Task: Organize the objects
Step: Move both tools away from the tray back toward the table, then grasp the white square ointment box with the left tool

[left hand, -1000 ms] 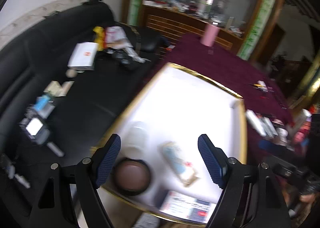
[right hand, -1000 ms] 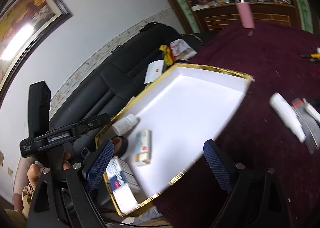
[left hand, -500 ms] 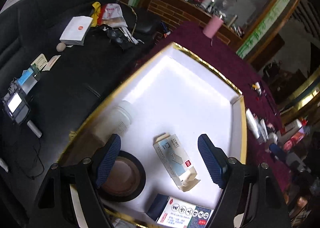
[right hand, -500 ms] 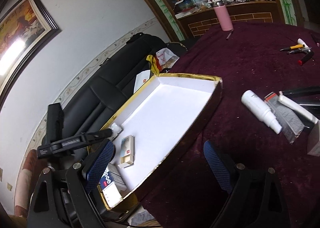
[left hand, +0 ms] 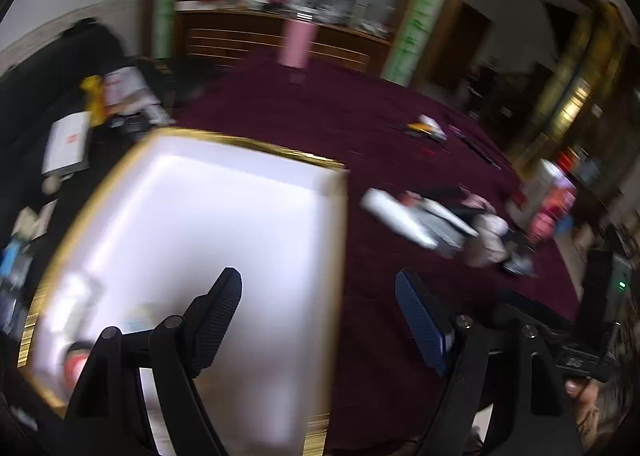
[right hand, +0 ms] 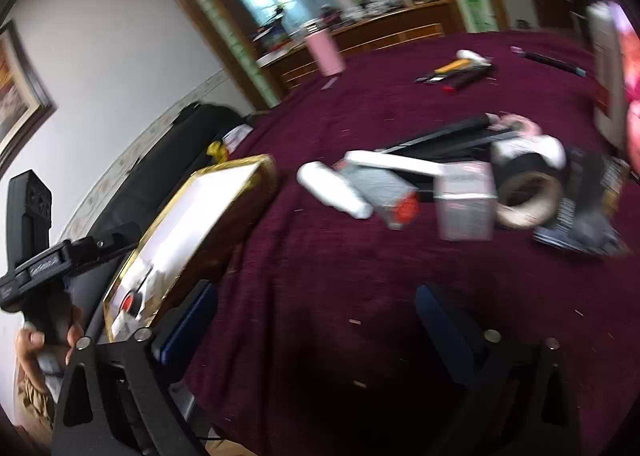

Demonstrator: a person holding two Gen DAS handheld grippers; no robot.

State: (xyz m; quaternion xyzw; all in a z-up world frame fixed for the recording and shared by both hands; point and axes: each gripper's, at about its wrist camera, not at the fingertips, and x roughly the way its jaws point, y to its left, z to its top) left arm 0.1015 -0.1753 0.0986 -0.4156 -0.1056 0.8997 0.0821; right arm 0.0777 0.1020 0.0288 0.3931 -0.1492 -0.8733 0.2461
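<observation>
I am steering two claws over a table (right hand: 320, 276) with a dark red cloth, and both pictures are blurry.

Nearest to me, my right claw (right hand: 316, 320) is hanging over bare cloth. Its jaws have just been opening wider, and nothing is between them or touching them. My left claw (left hand: 318, 316) is also standing open and empty, straddling the right edge of the white tray (left hand: 338, 236) with the gold rim. That tray is sitting at the left edge of the table, with a few small things in its near corner, too smeared to name.

A little farther, near the middle of the table, a pile of loose things is waiting. The white bottle (right hand: 334, 192) is lying on its side at the left end of the pile, closest to the tray. I am guessing it is light, hard and smooth, so it could roll or slip. I would be pinching it across its round middle, not at the thin end. Just beside it lies a grey box (right hand: 384, 184), then a small pale box (right hand: 464, 200) and a roll of tape (right hand: 528, 200). The boxes look light and easy to squash, so a soft squeeze on the flat sides seems best.

Far back, a pink cup (right hand: 325, 54) is standing at the far edge.
</observation>
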